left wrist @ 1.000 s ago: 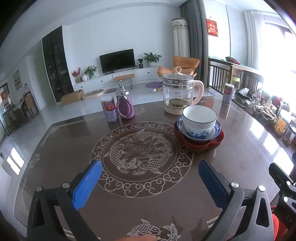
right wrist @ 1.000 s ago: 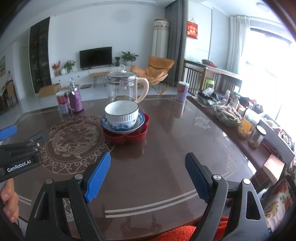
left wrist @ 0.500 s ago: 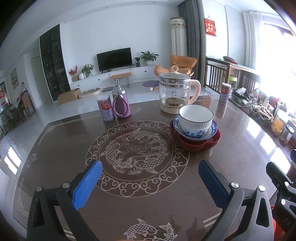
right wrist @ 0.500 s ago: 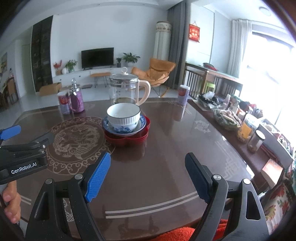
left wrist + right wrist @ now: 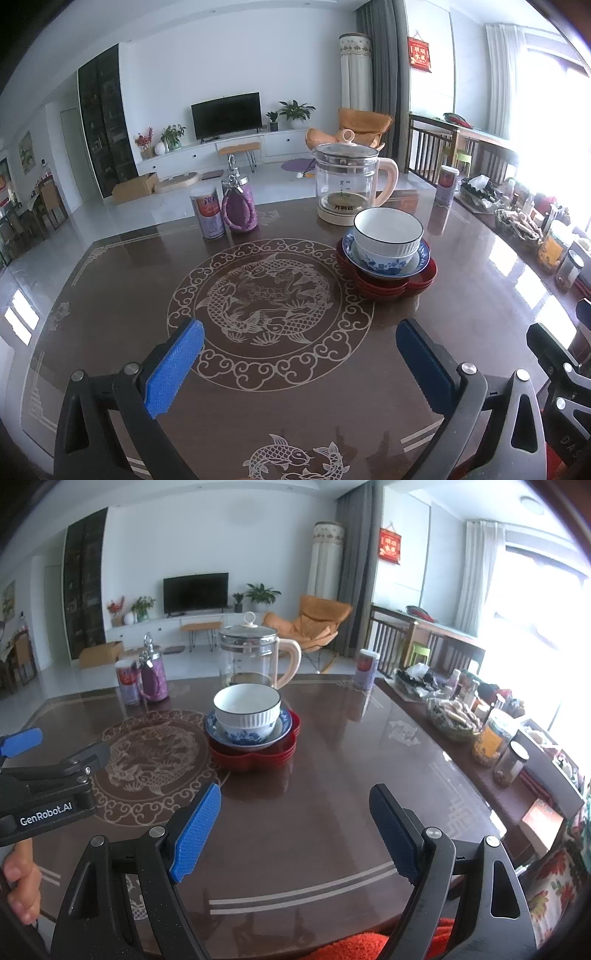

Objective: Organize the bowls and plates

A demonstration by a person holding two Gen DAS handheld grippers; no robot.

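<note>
The dishes look already gathered: a white ribbed bowl nests in a blue-patterned bowl atop stacked red plates toward the table's far edge, before the glass kettle, while the left gripper and right gripper hover near the near edge, jaws wide apart and empty.

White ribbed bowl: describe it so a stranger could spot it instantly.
On the dark table, just before the glass kettle, stands a stack of red plates. Topmost is the white ribbed bowl, nested in a blue-patterned dish; only it has a dark rim line.
</note>
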